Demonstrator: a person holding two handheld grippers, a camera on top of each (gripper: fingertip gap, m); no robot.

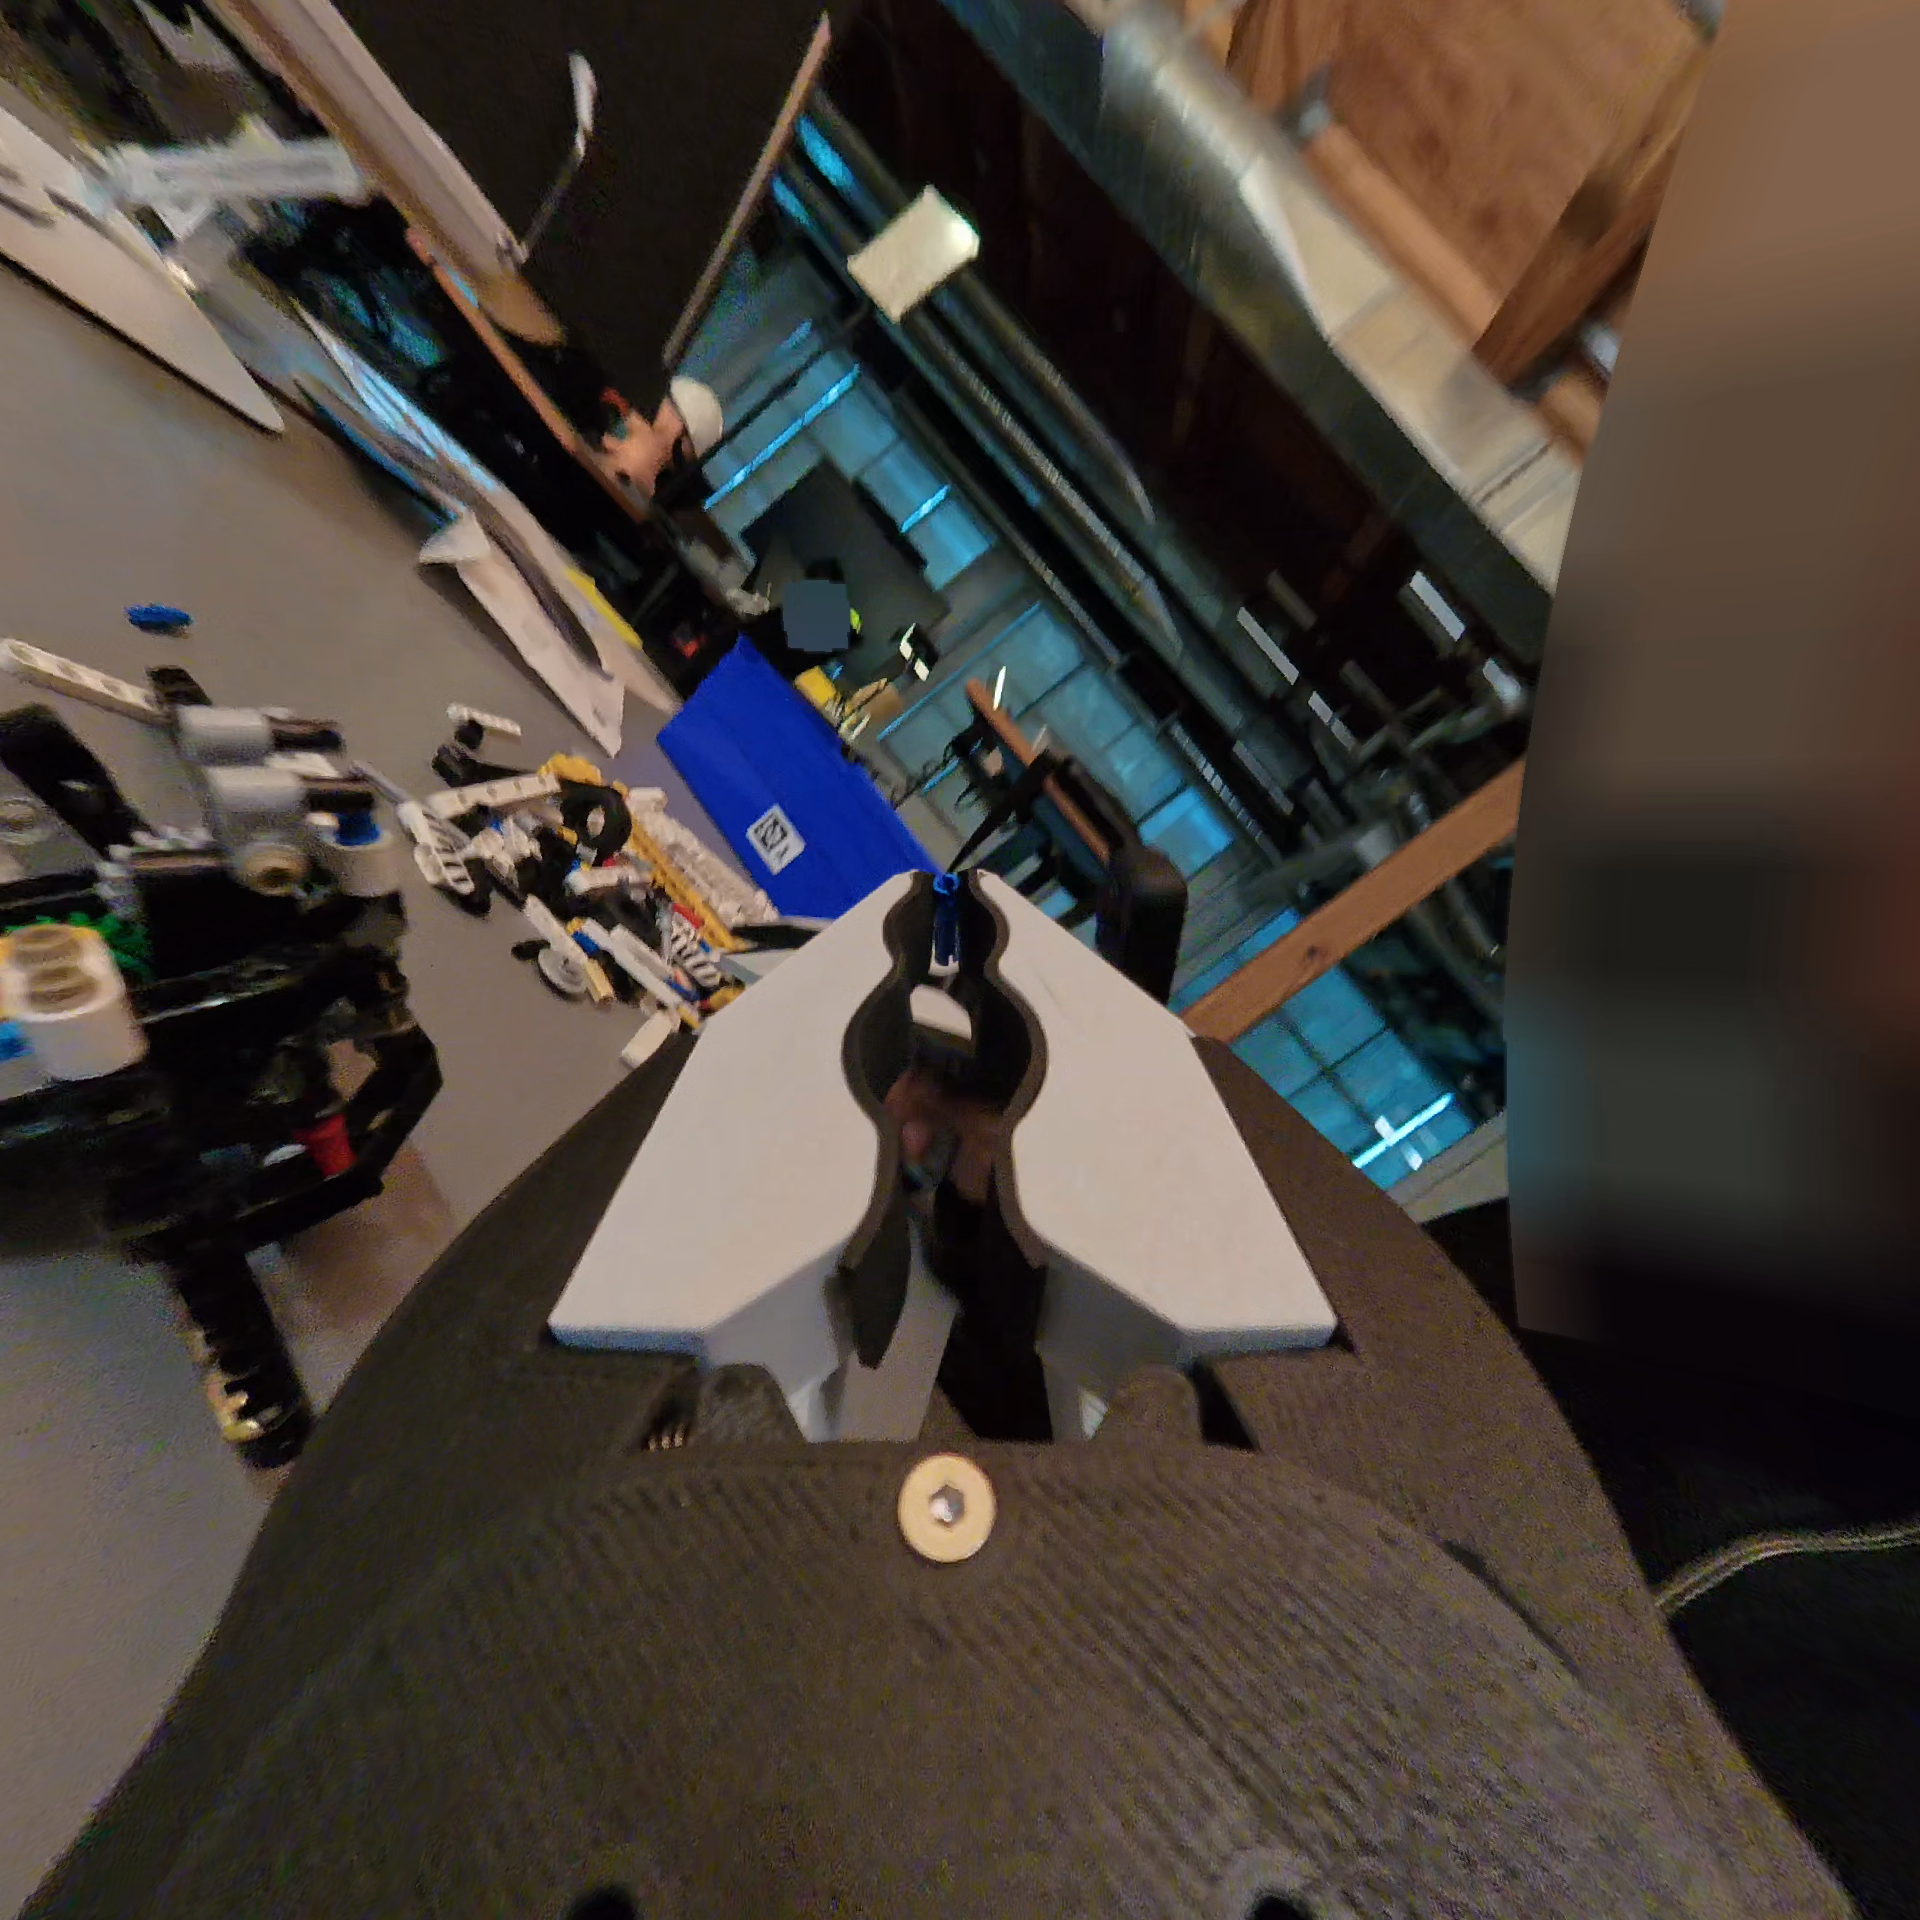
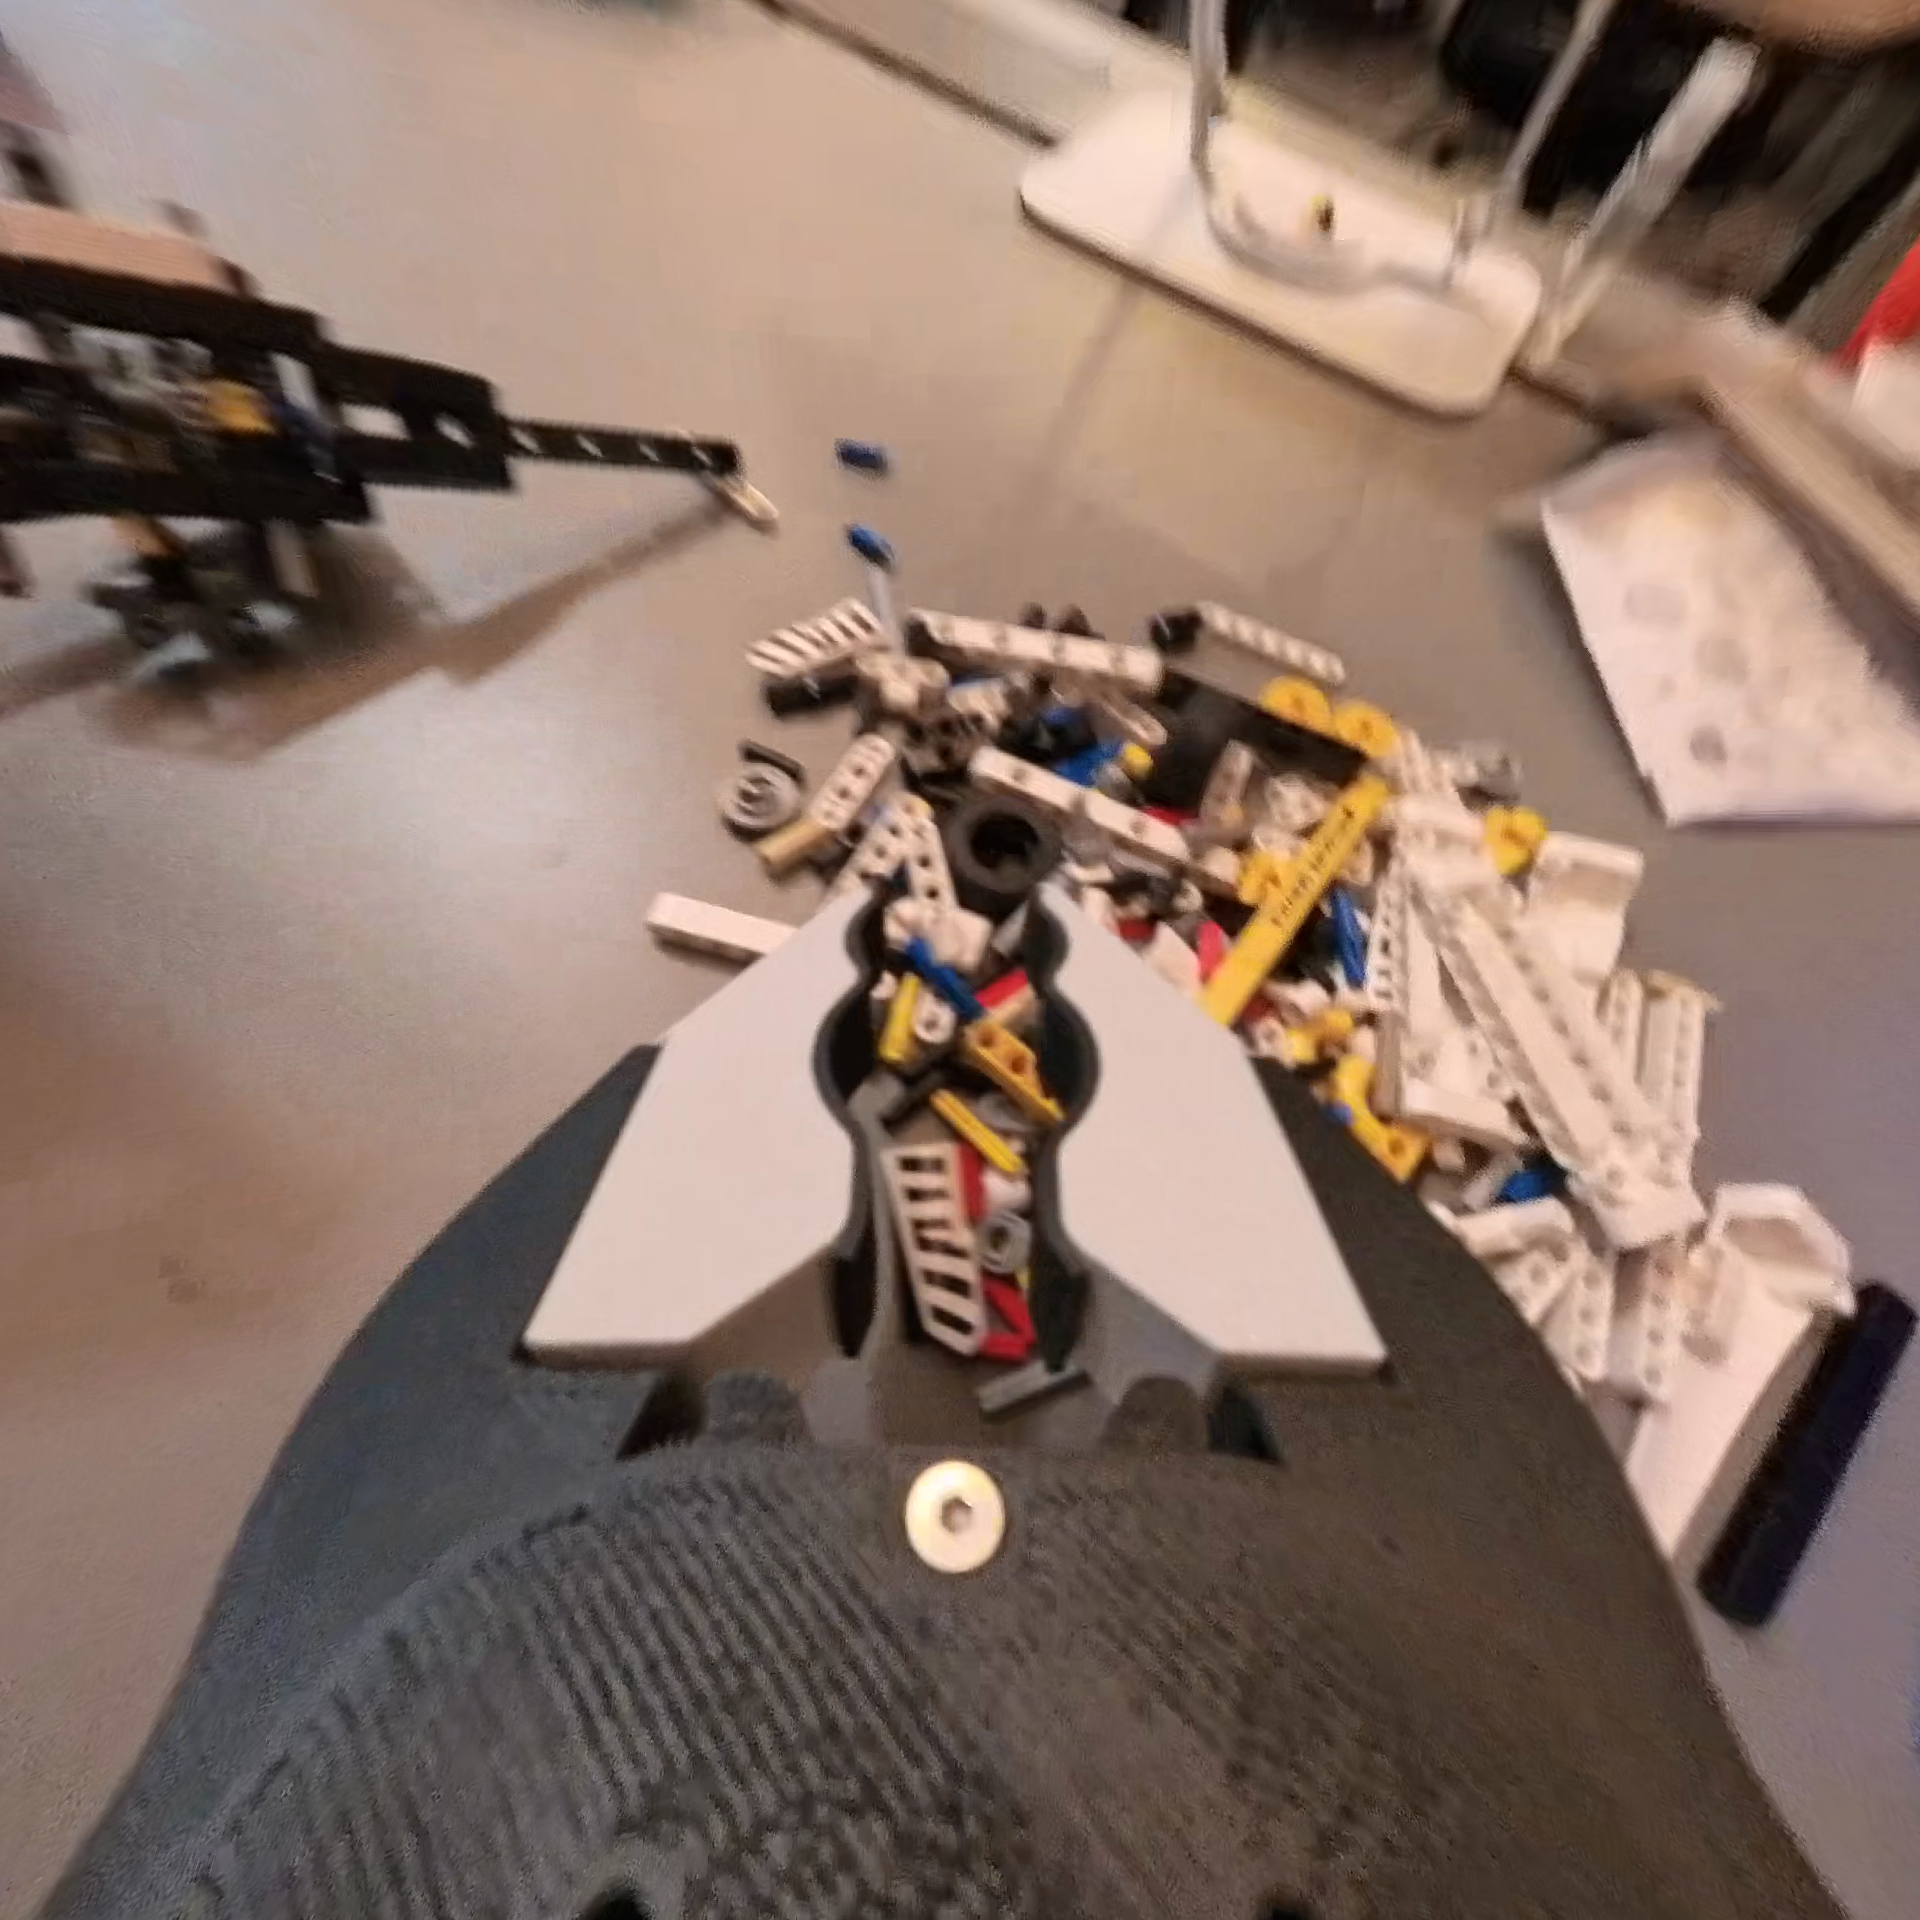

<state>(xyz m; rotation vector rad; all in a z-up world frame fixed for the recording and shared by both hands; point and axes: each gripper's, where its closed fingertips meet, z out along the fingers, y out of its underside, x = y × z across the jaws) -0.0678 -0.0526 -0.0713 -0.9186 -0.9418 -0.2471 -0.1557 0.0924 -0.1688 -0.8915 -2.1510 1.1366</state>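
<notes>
Left gripper point(image 1: 943, 896): raised off the table and tilted toward the room beyond. Jaws all but closed, the pads pinching a small blue connector pin point(image 1: 943, 920) upright at the very tips. The hold looks slim; it likely wants steady pressure and slow movement, as so short a pin could twist out.

Right gripper point(image 2: 951, 920): hangs over the near edge of the parts pile point(image 2: 1226, 883) with its jaws partly open and nothing between them; loose pieces show through the gap below. View is blurred. Nearest item: a black rubber tyre point(image 2: 1003, 844) just ahead of the tips. A pick from so dense a heap would best aim at a piece lying free at the edge.

Parts pile: white perforated beams, yellow beams, blue pins, red and black bits, all loose on the grey table point(image 2: 416, 987).

Strays: two blue pins point(image 2: 868, 540) apart from the pile; a white beam point(image 2: 717, 925) at the left fingertip.

Black brick-built model point(image 1: 208, 987): at the left, partly assembled, grey and white parts on top.

Containers: one blue bin point(image 1: 769, 769) beyond the pile, white label on its side; contents cannot be told.

Also: printed instruction sheets point(image 2: 1745, 665); a white stand base point(image 2: 1278, 239).
</notes>
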